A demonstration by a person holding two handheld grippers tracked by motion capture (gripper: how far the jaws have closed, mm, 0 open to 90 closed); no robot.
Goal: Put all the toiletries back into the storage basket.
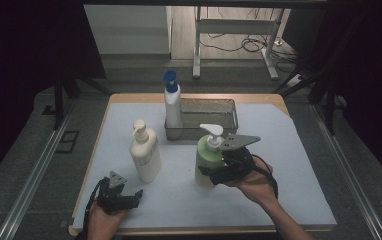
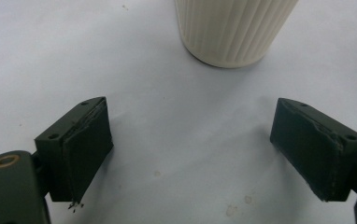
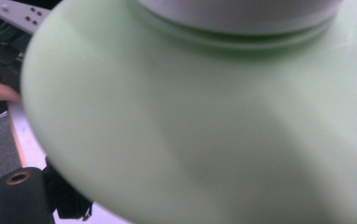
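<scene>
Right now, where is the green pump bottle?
In the high view, the green pump bottle is right of centre, gripped by the right gripper, just before the metal tray.

No legible text, label, brand, number or sign on any surface. Cream pump bottle (image 1: 145,152): front face bears faint pale marking, too small to read. Green pump bottle (image 1: 206,162): no lettering discernible.

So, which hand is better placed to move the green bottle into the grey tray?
The right. Its tongs already close around the green bottle, near the grey tray. The left tongs rest open and empty, close to the cream bottle.
</scene>
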